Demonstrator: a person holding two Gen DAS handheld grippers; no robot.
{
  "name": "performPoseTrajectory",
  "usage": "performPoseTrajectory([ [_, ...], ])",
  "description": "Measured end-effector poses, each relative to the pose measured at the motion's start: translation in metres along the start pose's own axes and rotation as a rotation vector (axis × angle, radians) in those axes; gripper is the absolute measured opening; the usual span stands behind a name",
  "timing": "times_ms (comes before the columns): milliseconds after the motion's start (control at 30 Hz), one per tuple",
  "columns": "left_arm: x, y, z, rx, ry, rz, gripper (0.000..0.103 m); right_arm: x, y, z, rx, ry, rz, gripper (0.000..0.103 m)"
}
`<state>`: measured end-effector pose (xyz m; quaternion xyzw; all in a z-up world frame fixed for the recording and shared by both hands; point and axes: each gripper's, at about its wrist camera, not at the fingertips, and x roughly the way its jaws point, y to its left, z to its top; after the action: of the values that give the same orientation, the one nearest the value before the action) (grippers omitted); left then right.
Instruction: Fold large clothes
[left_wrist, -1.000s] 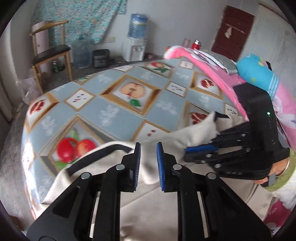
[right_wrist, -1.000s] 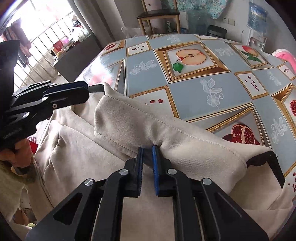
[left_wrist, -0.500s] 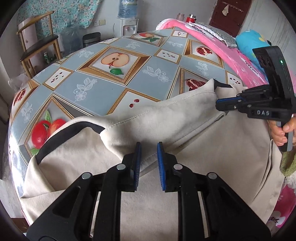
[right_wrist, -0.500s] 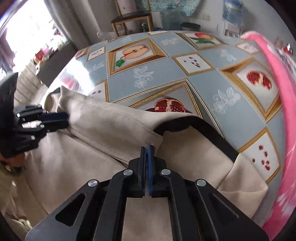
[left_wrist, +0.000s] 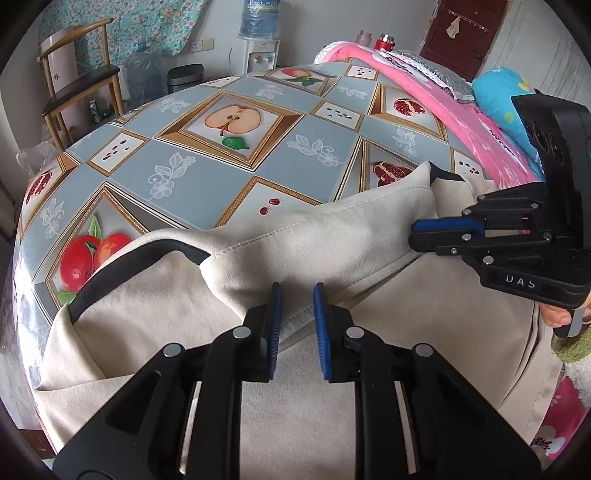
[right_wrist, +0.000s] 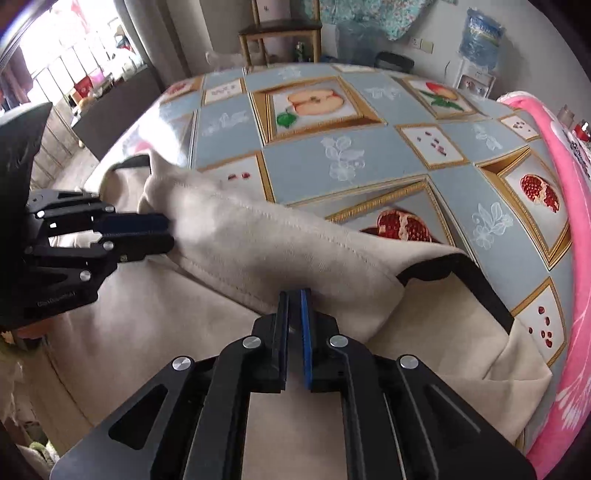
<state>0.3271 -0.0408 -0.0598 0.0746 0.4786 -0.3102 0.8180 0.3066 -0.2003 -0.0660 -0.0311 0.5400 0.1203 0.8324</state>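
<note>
On the fruit-pattern tablecloth (left_wrist: 192, 177), my left gripper (left_wrist: 295, 314) pinches the big cream cloth garment (left_wrist: 332, 240) by its fold, my right gripper (right_wrist: 294, 306), jaws just opening slightly, seems to pinch it too, so I'd keep both level and pull gently.

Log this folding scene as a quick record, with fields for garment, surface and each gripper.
garment: beige garment with black trim, one fold lifted
surface: table with fruit-print cloth
left gripper: fingers closed on one end of the fold
right gripper: fingers just eased open slightly, the fold's other end pinched between them
</note>
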Motion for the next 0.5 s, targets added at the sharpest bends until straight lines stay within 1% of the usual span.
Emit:
performPoseTrajectory([
  [67, 0.0, 0.001, -0.001, -0.003, -0.004, -0.003, 0.018, -0.007, 0.0, 0.001, 0.04, -0.007, 0.017, 0.011],
  [100, -0.001, 0.001, -0.001, -0.004, -0.005, -0.006, 0.018, -0.012, 0.002, 0.003, 0.042, -0.025, 0.025, 0.012],
  [133, -0.001, 0.002, -0.001, -0.006, -0.006, -0.009, 0.018, -0.015, 0.004, 0.004, 0.044, -0.045, 0.016, 0.013],
  [200, -0.001, 0.003, -0.001, -0.011, -0.007, -0.018, 0.018, -0.017, 0.005, 0.008, 0.064, -0.078, -0.017, 0.032],
  [233, -0.001, 0.004, -0.001, -0.015, -0.007, -0.023, 0.018, -0.015, 0.003, 0.009, 0.083, -0.087, -0.024, 0.035],
  [333, -0.002, 0.005, -0.001, -0.019, -0.009, -0.031, 0.018, 0.009, 0.0, 0.009, 0.101, -0.066, -0.056, 0.037],
  [433, -0.002, 0.005, -0.002, -0.023, -0.016, -0.036, 0.018, 0.01, 0.005, 0.006, 0.103, -0.088, -0.09, 0.037],
  [467, -0.002, 0.006, -0.002, -0.027, -0.016, -0.038, 0.018, 0.005, 0.006, 0.006, 0.12, -0.1, -0.083, 0.037],
  [500, -0.002, 0.006, -0.002, -0.03, -0.015, -0.039, 0.018, -0.001, 0.007, 0.005, 0.131, -0.122, -0.056, 0.037],
])
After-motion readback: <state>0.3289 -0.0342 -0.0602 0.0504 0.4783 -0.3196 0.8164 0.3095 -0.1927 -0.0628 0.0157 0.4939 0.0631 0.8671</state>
